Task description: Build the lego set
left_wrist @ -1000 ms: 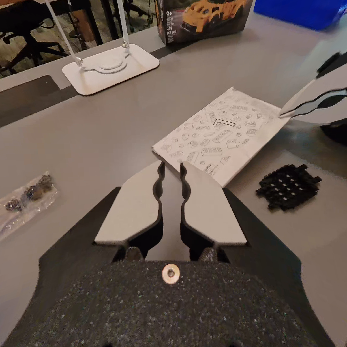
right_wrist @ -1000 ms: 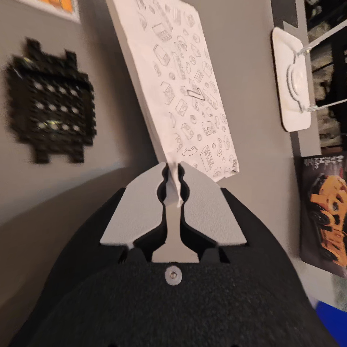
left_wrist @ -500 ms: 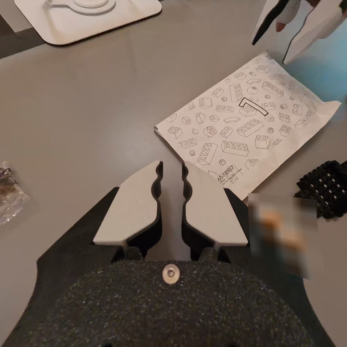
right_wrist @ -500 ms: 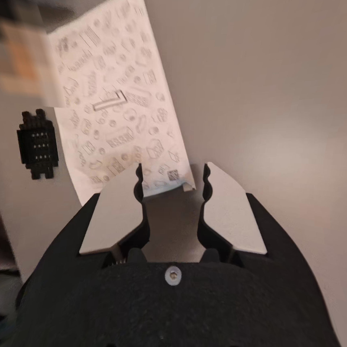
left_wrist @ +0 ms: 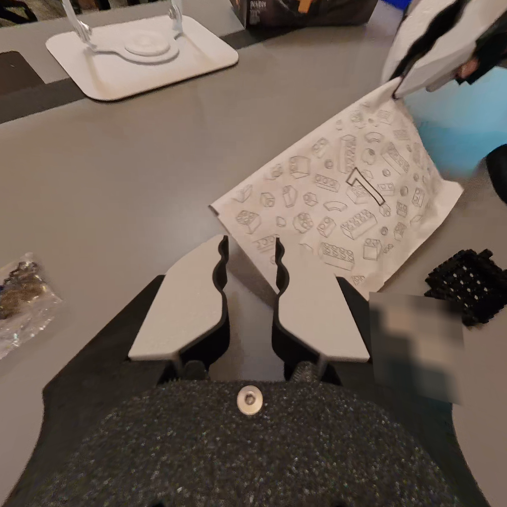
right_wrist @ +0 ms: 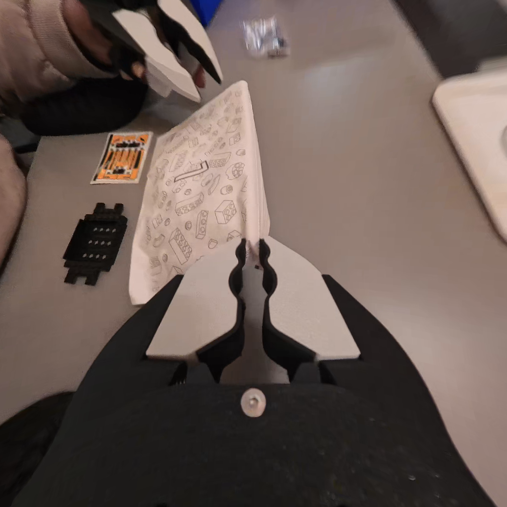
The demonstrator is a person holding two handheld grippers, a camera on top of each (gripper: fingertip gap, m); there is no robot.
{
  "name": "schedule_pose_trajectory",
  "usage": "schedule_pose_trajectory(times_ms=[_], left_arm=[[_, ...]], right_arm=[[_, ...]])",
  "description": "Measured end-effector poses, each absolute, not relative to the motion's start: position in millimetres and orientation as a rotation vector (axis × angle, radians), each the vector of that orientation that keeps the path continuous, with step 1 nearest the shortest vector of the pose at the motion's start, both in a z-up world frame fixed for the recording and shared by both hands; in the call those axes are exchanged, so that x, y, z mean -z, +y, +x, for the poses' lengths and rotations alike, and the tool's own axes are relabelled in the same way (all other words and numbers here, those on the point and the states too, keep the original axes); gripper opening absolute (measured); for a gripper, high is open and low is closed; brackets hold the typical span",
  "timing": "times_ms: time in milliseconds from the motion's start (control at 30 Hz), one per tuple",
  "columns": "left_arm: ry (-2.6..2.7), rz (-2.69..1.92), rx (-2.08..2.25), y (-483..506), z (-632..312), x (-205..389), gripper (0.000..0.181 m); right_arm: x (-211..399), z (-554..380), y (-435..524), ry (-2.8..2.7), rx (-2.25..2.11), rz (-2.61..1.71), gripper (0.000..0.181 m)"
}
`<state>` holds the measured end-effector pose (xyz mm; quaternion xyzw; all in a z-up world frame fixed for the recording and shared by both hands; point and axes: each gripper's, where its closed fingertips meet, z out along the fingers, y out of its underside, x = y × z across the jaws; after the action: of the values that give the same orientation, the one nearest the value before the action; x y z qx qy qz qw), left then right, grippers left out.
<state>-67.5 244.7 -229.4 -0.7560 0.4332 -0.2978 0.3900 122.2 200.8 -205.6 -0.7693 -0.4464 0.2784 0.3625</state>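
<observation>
A white paper bag printed with brick drawings lies on the grey table, with one corner lifted. My right gripper is shut on that corner and holds it up; it also shows in the left wrist view at the top right. The bag slopes away from it. My left gripper is open and empty, and the bag's near edge shows between its fingers. In the right wrist view the left gripper hovers over the bag's far end. A black Lego plate assembly lies beside the bag.
An orange sticker sheet lies beyond the black assembly. A clear bag of small parts sits off to one side. A white lamp base and the Lego box stand at the table's back. A person's sleeve is at left. Left tips to right tips: about 20 cm.
My right gripper let go of the bag's edge, opened, then shut on a corner and lifted it. My left gripper opened wider and moved up to the bag's near edge.
</observation>
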Motion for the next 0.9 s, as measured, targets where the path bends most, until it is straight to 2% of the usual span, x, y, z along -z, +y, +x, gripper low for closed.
schedule_pose_trajectory(times_ms=[133,200,267,367,400,533,700,900], left_arm=[[1.122,-1.835,1.023,241.3,-62.4,204.5,0.053],[1.149,-1.796,1.244,229.6,-56.3,191.7,0.055],[1.166,-1.746,1.355,222.2,-50.6,182.9,0.046],[1.159,-1.625,1.383,217.6,-45.8,165.2,0.003],[1.178,-1.608,1.345,217.7,-44.6,164.2,0.000],[1.330,-1.432,1.111,209.4,-43.4,155.4,0.001],[1.433,-1.313,1.031,200.3,-46.5,147.5,0.001],[1.201,-1.344,0.919,232.3,-63.8,134.3,0.001]], right_arm=[[159.4,114.9,189.5,-1.257,-0.400,-1.682,0.009],[141.0,111.7,180.7,-1.291,-0.275,-1.570,0.009],[133.5,110.8,172.1,-1.311,-0.194,-1.519,0.008],[140.3,115.7,162.4,-1.320,-0.128,-1.521,0.008],[143.0,116.3,159.0,-1.302,-0.148,-1.538,0.009],[138.9,117.4,147.4,-1.235,-0.303,-1.648,0.015],[123.4,107.8,139.5,-1.244,-0.581,-1.797,0.044],[98.8,40.2,121.4,-1.365,-0.552,-1.719,0.043]])
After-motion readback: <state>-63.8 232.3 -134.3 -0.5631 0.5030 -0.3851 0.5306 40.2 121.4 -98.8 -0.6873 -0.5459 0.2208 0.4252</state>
